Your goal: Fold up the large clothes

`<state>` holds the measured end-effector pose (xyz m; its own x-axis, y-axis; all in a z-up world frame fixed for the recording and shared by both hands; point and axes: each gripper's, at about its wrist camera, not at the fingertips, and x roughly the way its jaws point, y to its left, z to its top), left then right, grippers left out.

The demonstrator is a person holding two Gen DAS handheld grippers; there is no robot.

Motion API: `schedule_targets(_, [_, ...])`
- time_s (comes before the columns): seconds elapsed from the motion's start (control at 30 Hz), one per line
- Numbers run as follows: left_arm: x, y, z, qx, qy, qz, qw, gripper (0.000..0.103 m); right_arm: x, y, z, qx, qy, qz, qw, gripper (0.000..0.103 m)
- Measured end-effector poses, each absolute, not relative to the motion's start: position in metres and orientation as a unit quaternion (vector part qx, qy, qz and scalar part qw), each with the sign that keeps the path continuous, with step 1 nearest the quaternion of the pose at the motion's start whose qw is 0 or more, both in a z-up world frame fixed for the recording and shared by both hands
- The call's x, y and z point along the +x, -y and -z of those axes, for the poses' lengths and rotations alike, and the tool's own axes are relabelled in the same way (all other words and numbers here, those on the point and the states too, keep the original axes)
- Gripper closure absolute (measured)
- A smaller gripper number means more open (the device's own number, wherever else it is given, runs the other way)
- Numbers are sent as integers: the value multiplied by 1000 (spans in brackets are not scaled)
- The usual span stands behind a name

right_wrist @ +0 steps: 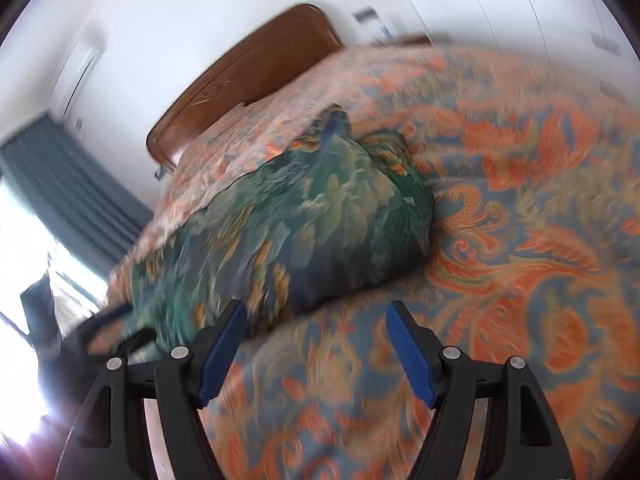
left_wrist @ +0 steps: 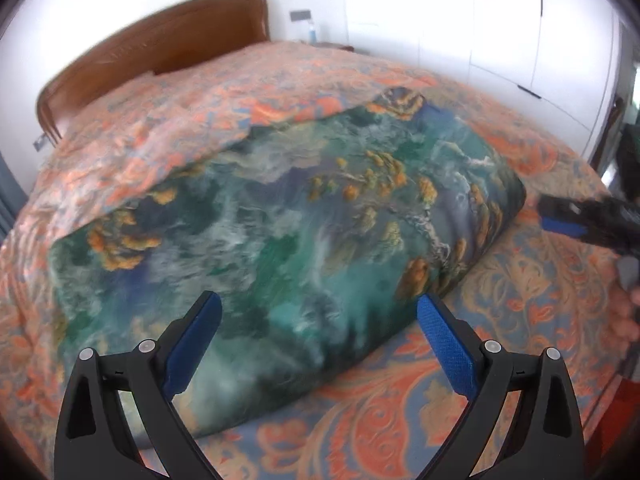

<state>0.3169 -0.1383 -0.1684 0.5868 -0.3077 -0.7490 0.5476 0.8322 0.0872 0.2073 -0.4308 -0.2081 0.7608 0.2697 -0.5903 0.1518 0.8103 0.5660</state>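
Note:
A large green-blue cloth with yellow patches lies folded in a thick bundle on the bed; it also shows in the right wrist view. My left gripper is open and empty, just above the bundle's near edge. My right gripper is open and empty, over the bedspread at the bundle's near right end. In the left wrist view the right gripper shows at the far right, beside the bundle's right end. The right wrist view is blurred by motion.
The bed has an orange and blue patterned bedspread and a brown headboard at the back. White wardrobe doors stand at the right. A grey curtain and bright window are at the left.

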Motion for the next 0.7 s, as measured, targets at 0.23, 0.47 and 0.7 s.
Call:
schedule_targets(0.23, [334,163,217,189,-430,236,851,3,258,457,248,433,-351,-4,830,29])
schedule_targets(0.47, [336,152,179,157,-435,258,848,5,271,454,261,472,-297,27,830,59])
schedule_targets(0.7, [355,150,66,96,-398,320,855,5,255,383,173,228,-224,5,947,76])
